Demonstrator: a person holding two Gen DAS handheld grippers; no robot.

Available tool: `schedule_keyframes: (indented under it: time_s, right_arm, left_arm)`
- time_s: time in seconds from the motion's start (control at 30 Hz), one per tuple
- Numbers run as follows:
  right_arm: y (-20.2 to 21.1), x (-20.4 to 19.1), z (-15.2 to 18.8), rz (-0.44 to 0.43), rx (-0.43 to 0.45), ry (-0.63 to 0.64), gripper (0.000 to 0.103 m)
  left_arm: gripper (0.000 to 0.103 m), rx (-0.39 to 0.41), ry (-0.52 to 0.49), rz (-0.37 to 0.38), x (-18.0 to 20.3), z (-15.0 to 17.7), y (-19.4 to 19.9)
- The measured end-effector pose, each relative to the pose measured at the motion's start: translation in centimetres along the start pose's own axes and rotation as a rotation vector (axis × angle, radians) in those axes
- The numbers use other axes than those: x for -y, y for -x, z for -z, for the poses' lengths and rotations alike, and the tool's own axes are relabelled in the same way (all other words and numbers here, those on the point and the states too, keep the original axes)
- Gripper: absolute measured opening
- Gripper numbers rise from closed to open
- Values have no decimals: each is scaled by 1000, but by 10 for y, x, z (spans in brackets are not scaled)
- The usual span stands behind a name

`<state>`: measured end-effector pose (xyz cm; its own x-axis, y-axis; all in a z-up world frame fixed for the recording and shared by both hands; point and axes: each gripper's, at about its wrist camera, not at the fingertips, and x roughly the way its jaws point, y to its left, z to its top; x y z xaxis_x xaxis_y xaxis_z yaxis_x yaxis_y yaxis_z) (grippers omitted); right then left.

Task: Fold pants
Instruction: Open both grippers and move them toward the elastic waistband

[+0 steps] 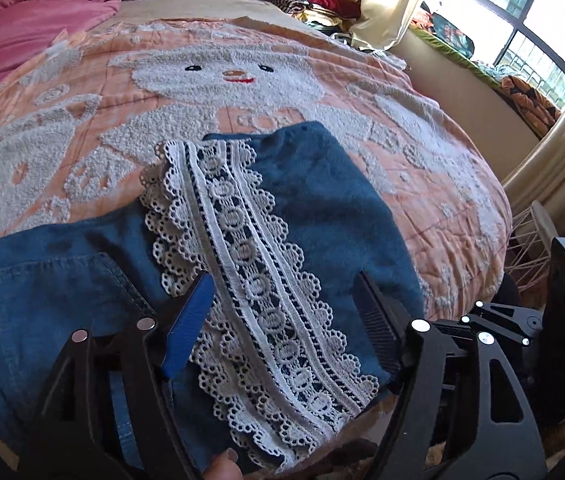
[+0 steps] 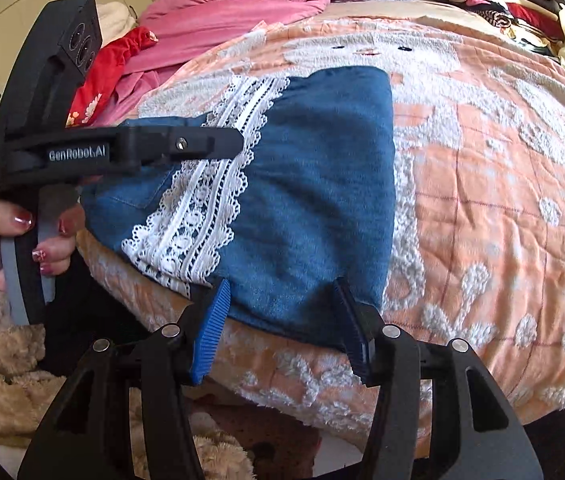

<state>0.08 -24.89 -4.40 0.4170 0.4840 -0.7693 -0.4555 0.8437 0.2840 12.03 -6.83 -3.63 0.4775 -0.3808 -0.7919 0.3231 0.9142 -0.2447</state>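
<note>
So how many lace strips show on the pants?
1: a white lace strip running lengthwise down the folded denim pants, left of their middle in the right wrist view; folded-under layers may hide more.

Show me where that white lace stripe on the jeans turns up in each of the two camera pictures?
Left wrist view: the lace stripe runs down the middle, from centre to bottom edge, between the gripper's fingers.
Right wrist view: the lace stripe slants left of centre, partly behind the other gripper.
Shared landmark: the embroidered bear face on the orange bedspread.

The left gripper [image 1: 282, 320] hangs open above the folded denim pants [image 1: 322, 200], its fingers [image 1: 186, 320] straddling their lace trim [image 1: 242, 260].
</note>
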Motion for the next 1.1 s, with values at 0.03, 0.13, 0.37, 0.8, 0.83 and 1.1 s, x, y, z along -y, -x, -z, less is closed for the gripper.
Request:
schedule_keyframes:
  time_s: [0.03,0.13,0.37,0.8,0.83,1.1]
  right_arm:
    - [-1,0,1,-1,-1,1,52]
    - [-2,0,1,-8,0,-7,52]
    - [1,2,2,-22,-9,-7,54]
    - [8,3,0,-19,-6,-33,64]
    - [10,4,0,-18,-6,-37,65]
    - [24,6,-6,5,26,-49,75]
  left_arm:
    - [69,-7,-6,-17,2,2,-3]
    - [71,-17,-44,-76,7,7,-12]
    - [74,-16,-49,-138,12,12,-19]
    - [88,28,-19,-141,13,13,14]
    - [89,37,-15,-142,13,13,17]
    - [91,123,14,-169,6,11,55]
